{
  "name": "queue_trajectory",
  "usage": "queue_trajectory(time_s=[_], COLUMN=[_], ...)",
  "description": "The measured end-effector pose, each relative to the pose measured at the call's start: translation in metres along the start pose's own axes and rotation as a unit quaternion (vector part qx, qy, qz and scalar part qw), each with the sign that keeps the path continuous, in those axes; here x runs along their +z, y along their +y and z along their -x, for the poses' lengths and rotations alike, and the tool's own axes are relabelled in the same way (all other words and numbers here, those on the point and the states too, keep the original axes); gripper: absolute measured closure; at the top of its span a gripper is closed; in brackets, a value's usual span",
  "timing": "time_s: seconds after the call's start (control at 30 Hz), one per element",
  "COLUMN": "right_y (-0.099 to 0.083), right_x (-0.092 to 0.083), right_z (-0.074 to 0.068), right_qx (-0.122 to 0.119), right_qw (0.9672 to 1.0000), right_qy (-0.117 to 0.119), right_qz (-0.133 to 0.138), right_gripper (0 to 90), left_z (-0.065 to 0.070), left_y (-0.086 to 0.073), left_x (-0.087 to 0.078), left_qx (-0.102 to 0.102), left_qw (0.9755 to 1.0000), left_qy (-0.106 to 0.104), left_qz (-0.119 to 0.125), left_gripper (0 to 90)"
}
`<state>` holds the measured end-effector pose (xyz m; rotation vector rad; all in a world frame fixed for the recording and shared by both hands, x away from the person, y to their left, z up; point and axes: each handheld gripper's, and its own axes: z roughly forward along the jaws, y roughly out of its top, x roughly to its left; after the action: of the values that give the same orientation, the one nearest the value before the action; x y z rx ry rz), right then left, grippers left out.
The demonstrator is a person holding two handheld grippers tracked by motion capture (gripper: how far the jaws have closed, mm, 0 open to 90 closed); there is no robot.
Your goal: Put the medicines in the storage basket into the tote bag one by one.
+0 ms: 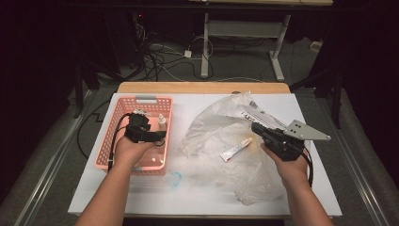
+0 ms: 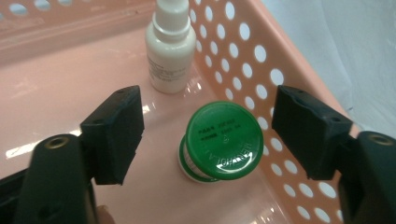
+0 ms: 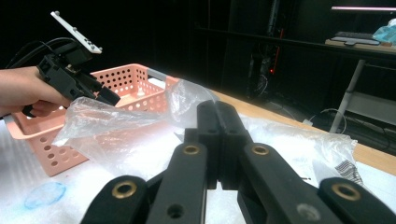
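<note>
Green-capped jar [image 2: 220, 142] between the left claw's [image 2: 208, 135] open jaws, untouched.
One white bottle [image 2: 170, 46] beside it in one pink basket [image 2: 299, 79]; right claw [image 3: 219, 140] shut, empty, over one plastic bag [image 1: 244, 155].

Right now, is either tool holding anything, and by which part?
Nothing is held. The left tool stands open around the green-capped bottle in the pink basket, pads clear of the cap. The right tool is shut on nothing.

The left gripper [image 1: 157, 134] points down with jaws parted, while the right gripper [image 3: 217, 140] has jaws pressed together.
</note>
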<state>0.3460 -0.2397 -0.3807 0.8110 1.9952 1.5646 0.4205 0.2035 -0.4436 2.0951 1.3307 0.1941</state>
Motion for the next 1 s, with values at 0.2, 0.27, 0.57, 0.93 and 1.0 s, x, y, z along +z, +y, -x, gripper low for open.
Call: queue_trajectory(time_s=[0.2,0.27,0.57,0.93,1.0], right_y=[0.000,-0.001,-0.001,-0.002,-0.002], right_x=[0.000,0.001,0.001,0.001,0.001], right_z=[0.000,0.000,0.000,0.000,0.000], right_qx=[0.002,0.000,0.002,0.002,0.001], right_qw=[1.0000,1.0000,1.0000,1.0000,1.0000], right_qy=[-0.001,0.000,0.000,0.001,0.001], right_qz=[-0.001,-0.001,-0.002,-0.002,-0.001], right_gripper=[90.0,90.0,90.0,90.0,90.0], left_z=[0.001,0.002,0.006,0.008,0.008], left_y=[0.000,0.000,0.000,0.000,0.000], left_x=[0.005,0.006,0.013,0.014,0.014], left_qx=[0.012,0.015,0.030,0.038,0.038], left_qw=[0.9995,0.9992,0.9971,0.9965,0.9965], left_qy=[-0.008,-0.008,0.000,0.008,0.009], left_qz=[-0.027,-0.035,-0.070,-0.074,-0.075], left_gripper=[33.6,35.8,43.7,49.4,49.5])
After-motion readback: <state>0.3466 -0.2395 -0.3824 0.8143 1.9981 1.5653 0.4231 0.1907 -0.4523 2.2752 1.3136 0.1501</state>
